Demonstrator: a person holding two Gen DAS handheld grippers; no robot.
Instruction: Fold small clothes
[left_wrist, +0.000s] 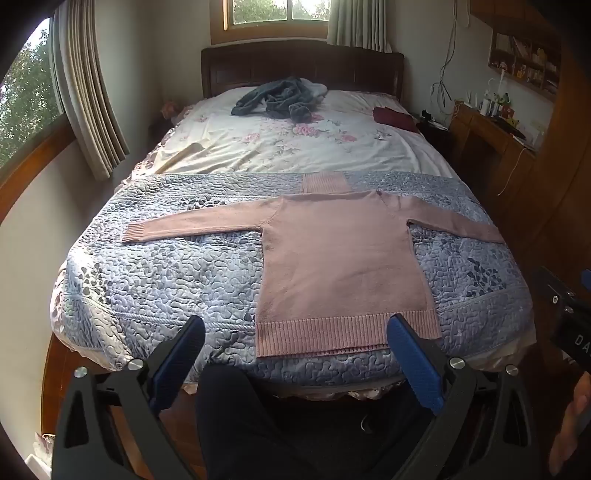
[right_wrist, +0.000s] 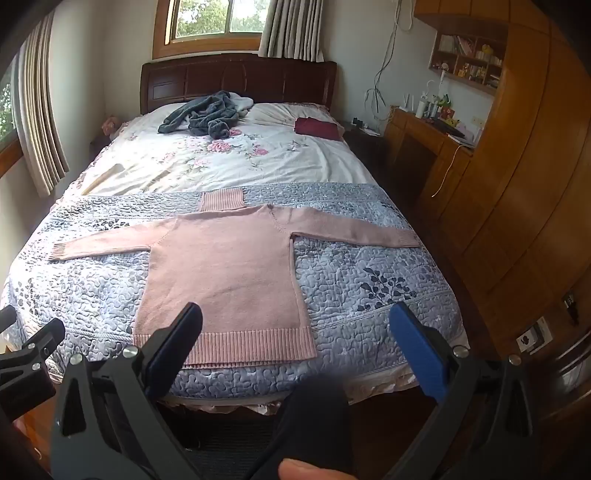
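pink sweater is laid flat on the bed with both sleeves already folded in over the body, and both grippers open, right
Not quite. The pink sweater does lie flat on the bed, and both hand-held grippers are open, but its sleeves are spread straight out to the sides, not folded in. The right wrist view shows it.

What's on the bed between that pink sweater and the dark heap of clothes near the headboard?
Nothing lies there: just blue quilt, then bare floral sheet, between the pink sweater and the grey clothes pile. Both views show it.

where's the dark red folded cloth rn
The dark red folded cloth lies at the bed's far right edge, near the headboard, right of the grey clothes pile.
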